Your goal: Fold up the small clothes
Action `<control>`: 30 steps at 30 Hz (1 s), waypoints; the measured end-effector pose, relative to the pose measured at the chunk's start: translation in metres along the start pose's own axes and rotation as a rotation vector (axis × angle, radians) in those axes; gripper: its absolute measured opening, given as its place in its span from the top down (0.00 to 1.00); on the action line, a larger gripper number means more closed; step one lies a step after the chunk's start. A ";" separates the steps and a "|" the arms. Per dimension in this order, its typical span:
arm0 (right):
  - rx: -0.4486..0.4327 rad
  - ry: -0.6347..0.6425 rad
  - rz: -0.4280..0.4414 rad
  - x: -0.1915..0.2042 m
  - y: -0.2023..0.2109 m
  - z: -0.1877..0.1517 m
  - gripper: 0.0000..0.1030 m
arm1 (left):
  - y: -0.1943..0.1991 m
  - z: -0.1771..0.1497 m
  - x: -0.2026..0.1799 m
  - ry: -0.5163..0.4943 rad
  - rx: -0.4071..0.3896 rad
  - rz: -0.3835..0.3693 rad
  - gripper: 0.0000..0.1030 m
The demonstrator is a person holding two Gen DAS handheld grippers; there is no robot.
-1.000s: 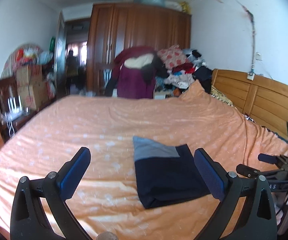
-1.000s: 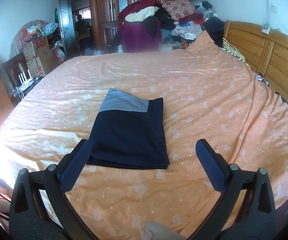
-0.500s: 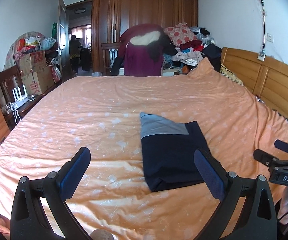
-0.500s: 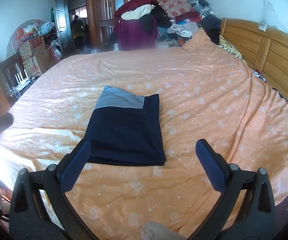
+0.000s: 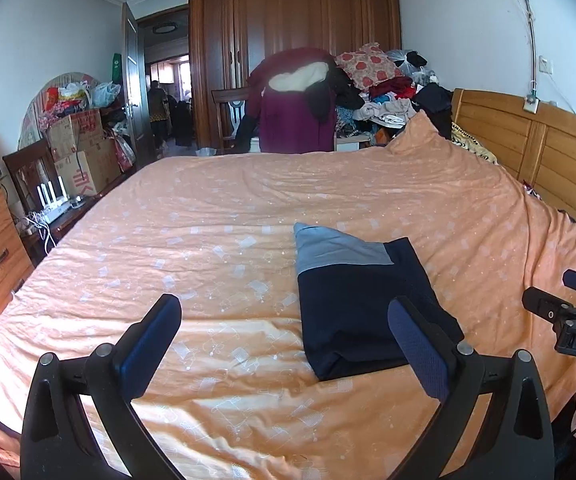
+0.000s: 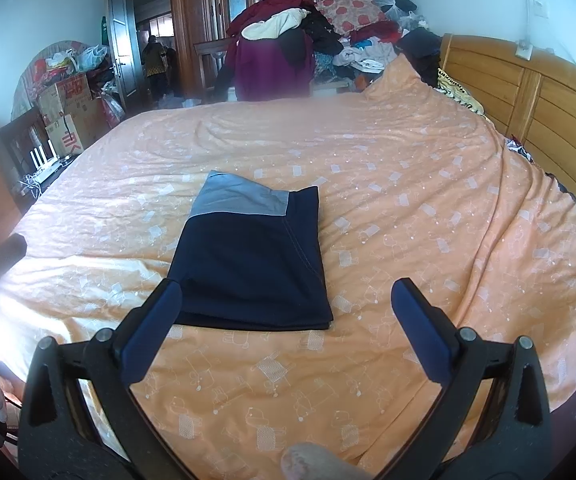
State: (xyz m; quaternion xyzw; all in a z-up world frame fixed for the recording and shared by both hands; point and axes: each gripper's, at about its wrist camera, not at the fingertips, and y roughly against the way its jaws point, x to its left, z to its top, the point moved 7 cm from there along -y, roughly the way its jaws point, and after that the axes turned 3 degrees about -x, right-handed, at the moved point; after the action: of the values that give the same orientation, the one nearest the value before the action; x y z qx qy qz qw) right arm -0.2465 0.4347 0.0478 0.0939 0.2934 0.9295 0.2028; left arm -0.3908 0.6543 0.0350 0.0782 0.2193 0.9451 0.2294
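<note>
Both wrist views are drawing back and tilting down a little since a second ago. The left black gripper with blue pads (image 5: pixel 284 326) is hovering with jaws spread wide, empty; the right black gripper (image 6: pixel 286 300) likewise, its body reading "DAS". One folded navy garment with a grey band (image 6: pixel 248 256) is lying flat on the orange patterned bedspread (image 6: pixel 427 208), just ahead of both.

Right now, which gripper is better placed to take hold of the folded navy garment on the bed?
Probably the right gripper: the navy garment lies nearly centred ahead of it, its near edge just beyond the open fingers. For the left gripper, also open, the garment sits off to the right side.
</note>
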 end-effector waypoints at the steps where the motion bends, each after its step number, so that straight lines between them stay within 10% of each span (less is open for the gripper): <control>1: 0.000 -0.001 -0.001 0.000 0.000 0.000 0.00 | 0.000 0.000 -0.001 -0.004 0.000 0.002 0.00; 30: 0.040 0.007 -0.007 -0.001 -0.015 -0.005 0.00 | 0.000 -0.001 -0.017 -0.047 0.011 -0.029 0.00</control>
State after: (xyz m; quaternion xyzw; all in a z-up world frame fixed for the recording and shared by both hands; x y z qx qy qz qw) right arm -0.2424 0.4429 0.0355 0.0936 0.3130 0.9230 0.2032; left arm -0.3759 0.6463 0.0330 0.0986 0.2202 0.9383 0.2477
